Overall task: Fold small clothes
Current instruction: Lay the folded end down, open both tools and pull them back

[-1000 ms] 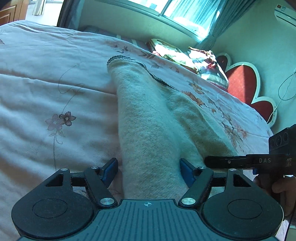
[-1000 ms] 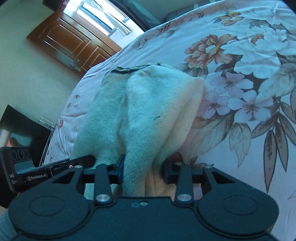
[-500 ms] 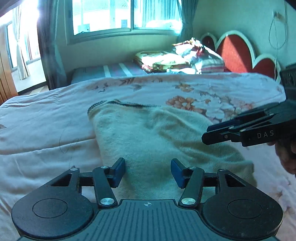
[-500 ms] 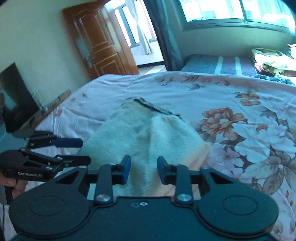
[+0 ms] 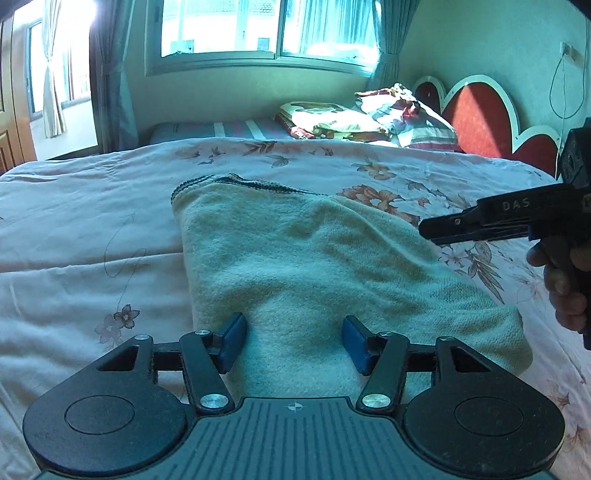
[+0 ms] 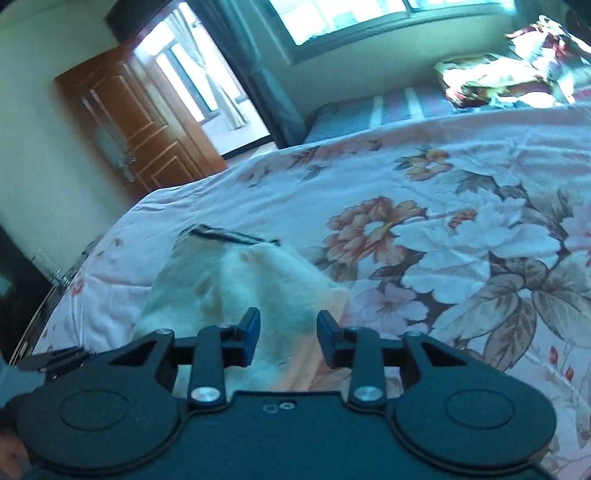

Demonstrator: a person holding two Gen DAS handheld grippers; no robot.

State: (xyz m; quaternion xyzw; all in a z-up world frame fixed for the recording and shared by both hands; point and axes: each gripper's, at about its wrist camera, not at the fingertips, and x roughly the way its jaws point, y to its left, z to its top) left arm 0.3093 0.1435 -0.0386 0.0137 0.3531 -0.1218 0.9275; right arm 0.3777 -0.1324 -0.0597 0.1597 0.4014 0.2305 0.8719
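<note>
A cream fuzzy garment [image 5: 314, 266] with a dark-trimmed far edge lies folded lengthwise on the floral bedspread [image 5: 85, 229]. It also shows in the right wrist view [image 6: 236, 284]. My left gripper [image 5: 293, 345] is open and empty, just above the garment's near end. My right gripper [image 6: 288, 341] is open and empty, over the garment's near right part. The right gripper also shows side-on in the left wrist view [image 5: 480, 221], above the garment's right edge.
The bedspread [image 6: 461, 229] reaches far on all sides. Folded bedding and pillows [image 5: 362, 118] lie by the red heart-shaped headboard [image 5: 487, 122]. A window [image 5: 258, 29] is beyond the bed. A wooden door [image 6: 136, 125] stands at the left.
Both grippers have let go of the garment, opened and lifted back. The garment now lies flat on the bed, folded lengthwise.
</note>
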